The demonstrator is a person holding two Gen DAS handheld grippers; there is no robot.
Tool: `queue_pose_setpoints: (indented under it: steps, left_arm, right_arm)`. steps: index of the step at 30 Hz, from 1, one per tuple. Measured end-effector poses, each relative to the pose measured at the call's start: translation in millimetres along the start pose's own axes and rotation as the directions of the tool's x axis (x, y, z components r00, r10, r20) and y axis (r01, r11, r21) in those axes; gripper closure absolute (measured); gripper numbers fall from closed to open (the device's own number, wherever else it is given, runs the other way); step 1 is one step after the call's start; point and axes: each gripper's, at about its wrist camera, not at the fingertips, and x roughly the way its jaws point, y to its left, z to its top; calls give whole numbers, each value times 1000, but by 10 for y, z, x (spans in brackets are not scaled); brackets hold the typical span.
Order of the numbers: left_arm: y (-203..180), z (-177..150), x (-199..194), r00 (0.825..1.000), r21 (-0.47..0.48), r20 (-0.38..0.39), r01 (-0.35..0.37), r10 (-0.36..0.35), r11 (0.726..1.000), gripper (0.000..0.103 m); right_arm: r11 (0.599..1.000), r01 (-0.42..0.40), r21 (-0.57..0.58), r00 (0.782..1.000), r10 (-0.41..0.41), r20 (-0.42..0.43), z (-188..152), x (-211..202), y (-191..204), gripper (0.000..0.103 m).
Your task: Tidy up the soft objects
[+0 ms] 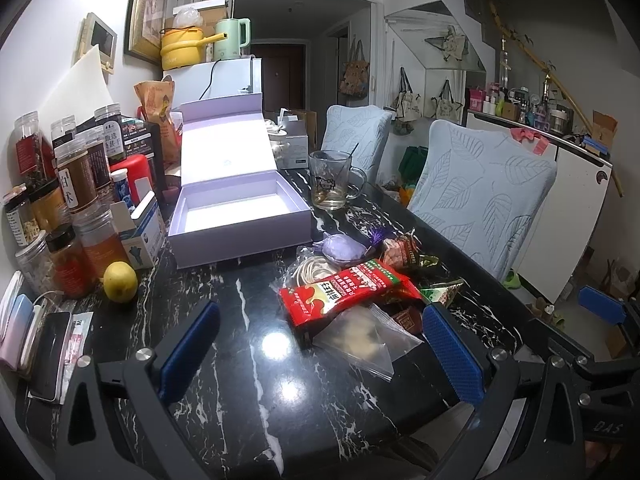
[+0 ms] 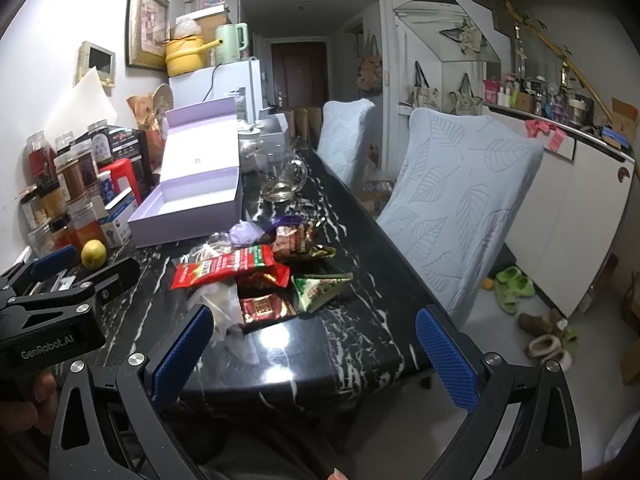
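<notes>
My left claw, stamped "GenRobot.AI", and right claw gape apart near the empty lavender box.

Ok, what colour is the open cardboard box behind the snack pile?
Pale lilac cardboard box, white inside; clearest in the left wrist view.

Desk: glossy black stone, white-veined, mirror reflections. Lilac box: matt smooth card. Red snack packet: shiny plastic film. Clear bag: thin transparent plastic. Mug: clear glass. Chair covers: quilted matt cloth, leaf pattern. Left gripper jaws: textured blue pads, matt black frame.
</notes>
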Motion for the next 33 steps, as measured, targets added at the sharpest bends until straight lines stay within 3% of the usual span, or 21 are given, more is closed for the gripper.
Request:
queue_pose_setpoints:
  steps: [33]
  left_arm:
    - [11,-16,31,1000,-12,-18,6,-6,1000,0]
  right_arm:
    - [1000,-15,-11,1000,15,-4,-13,-1,20,0]
